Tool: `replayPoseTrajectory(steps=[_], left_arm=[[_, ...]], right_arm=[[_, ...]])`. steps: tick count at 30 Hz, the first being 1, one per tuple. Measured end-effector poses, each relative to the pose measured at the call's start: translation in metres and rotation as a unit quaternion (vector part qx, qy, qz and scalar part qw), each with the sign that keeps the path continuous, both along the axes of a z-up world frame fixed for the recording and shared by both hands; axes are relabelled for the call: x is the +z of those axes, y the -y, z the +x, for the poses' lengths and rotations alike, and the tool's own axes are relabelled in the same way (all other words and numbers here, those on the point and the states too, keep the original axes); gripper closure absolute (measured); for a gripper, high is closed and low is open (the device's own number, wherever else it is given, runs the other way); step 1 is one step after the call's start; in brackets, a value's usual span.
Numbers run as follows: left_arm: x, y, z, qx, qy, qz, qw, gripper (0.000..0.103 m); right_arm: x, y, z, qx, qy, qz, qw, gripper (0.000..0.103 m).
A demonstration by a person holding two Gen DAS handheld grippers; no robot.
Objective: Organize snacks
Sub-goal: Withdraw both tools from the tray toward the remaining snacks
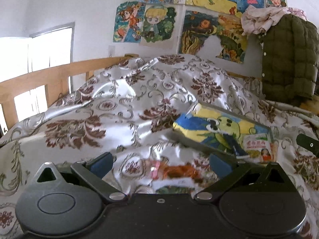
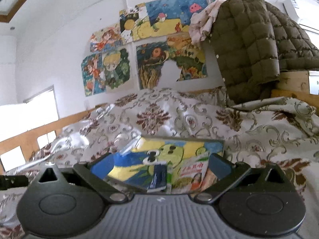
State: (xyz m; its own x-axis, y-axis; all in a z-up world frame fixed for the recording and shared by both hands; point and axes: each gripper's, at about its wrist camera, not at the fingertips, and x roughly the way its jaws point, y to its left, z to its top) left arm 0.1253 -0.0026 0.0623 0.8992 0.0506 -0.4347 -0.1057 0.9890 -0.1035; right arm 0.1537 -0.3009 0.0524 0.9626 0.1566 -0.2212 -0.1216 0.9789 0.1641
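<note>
A clear box lined with a blue and yellow cartoon painting [image 1: 217, 131] lies on the floral bedspread [image 1: 111, 107]. A white and pink snack packet with a woman's picture [image 1: 259, 148] and a dark blue packet [image 1: 236, 146] lie in it. My left gripper [image 1: 161, 161] is open over an orange snack packet [image 1: 179, 172] with a pink tag, blurred, on the spread. My right gripper [image 2: 159, 163] is open just above the box [image 2: 139, 159], with the blue packet [image 2: 158, 176] and the white and pink packet [image 2: 194, 171] between its fingers.
A wooden bed rail [image 1: 39, 83] runs along the left. An olive quilted jacket [image 1: 287, 59] hangs at the right, also in the right wrist view [image 2: 247, 45]. Cartoon paintings [image 1: 159, 20] cover the white wall. The right gripper's edge [image 1: 308, 144] shows at far right.
</note>
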Motion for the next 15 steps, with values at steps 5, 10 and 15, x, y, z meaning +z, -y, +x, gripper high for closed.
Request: replayPoseTrajectory(steps=[5,10,15], left_arm=[[-0.014,-0.01,-0.011,-0.022,-0.025,0.0,0.9995,0.001],[-0.027,-0.02,-0.013,-0.045,-0.055,0.003,0.9975,0.001],[-0.04,-0.028,-0.011,-0.067,-0.078,-0.001,0.9947,0.001]], right_arm=[[-0.008,-0.013,-0.019,0.02,-0.03,0.007,0.999,0.0],[-0.021,-0.02,-0.026,0.035,-0.09,0.023,0.995,0.0],[-0.036,-0.022,-0.027,0.045,-0.144,0.046,0.987,0.0]])
